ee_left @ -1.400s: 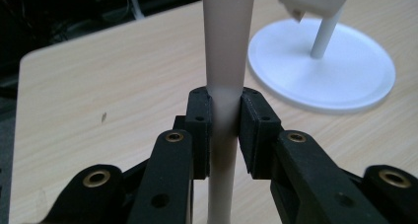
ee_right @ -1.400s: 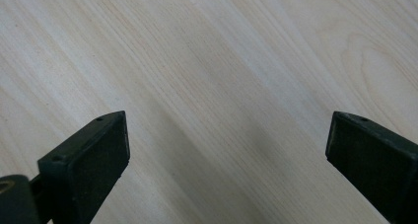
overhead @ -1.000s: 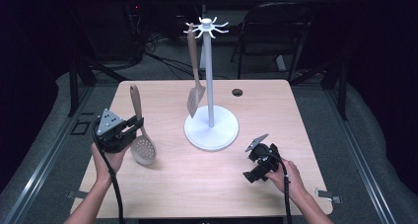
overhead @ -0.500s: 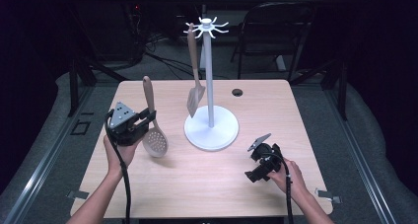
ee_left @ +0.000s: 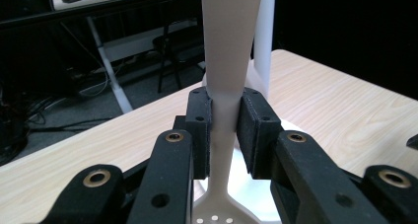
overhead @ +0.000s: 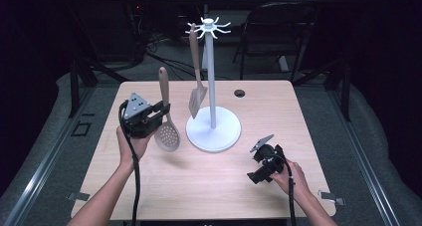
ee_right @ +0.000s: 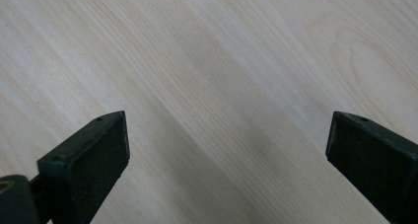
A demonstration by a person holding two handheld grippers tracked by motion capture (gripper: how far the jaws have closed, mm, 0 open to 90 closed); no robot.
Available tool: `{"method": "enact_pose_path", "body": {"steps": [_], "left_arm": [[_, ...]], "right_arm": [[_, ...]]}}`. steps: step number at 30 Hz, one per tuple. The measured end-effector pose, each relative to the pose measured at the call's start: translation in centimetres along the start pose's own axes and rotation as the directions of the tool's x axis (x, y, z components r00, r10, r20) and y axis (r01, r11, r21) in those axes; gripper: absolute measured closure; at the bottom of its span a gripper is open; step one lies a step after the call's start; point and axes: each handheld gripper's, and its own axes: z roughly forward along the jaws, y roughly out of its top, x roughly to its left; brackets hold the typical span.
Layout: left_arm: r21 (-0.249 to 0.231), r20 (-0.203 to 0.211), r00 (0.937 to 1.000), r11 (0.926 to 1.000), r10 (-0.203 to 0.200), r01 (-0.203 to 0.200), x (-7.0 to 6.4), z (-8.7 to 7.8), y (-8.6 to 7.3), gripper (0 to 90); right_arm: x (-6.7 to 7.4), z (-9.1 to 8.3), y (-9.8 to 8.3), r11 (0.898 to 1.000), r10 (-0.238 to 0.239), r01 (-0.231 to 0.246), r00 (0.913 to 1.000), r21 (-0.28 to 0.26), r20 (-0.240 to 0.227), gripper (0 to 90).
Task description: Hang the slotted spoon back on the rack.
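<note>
My left gripper [overhead: 160, 111] is clamped on the beige slotted spoon [overhead: 166, 121] mid-handle, held upright w/ its perforated bowl down, just left of the white rack's [overhead: 213, 86] base. My right gripper [overhead: 260, 171] sits w/ jaws wide apart, nothing btwn them, low over the light wood table [overhead: 199, 186]. Room behind is dark, w/ a black chair [overhead: 278, 32].

Markings check: nothing legible.
No text, label, brand, number or sign can be read on the bench [overhead: 199, 186], the slotted spoon [overhead: 166, 129], the white rack [overhead: 213, 131] or either set of tongs.
</note>
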Motion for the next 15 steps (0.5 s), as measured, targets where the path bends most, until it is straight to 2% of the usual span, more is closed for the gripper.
{"method": "enact_pose_path", "body": {"steps": [15], "left_arm": [[-0.013, 0.046, 0.9988, 0.9998, 0.014, -0.013, -1.4, 2.6, 3.7, 76.5]], "right_arm": [[0.0, -0.1, 0.0, 1.0, 0.0, 0.001, 0.9999, -0.002, 0.014, 2.2]]}}
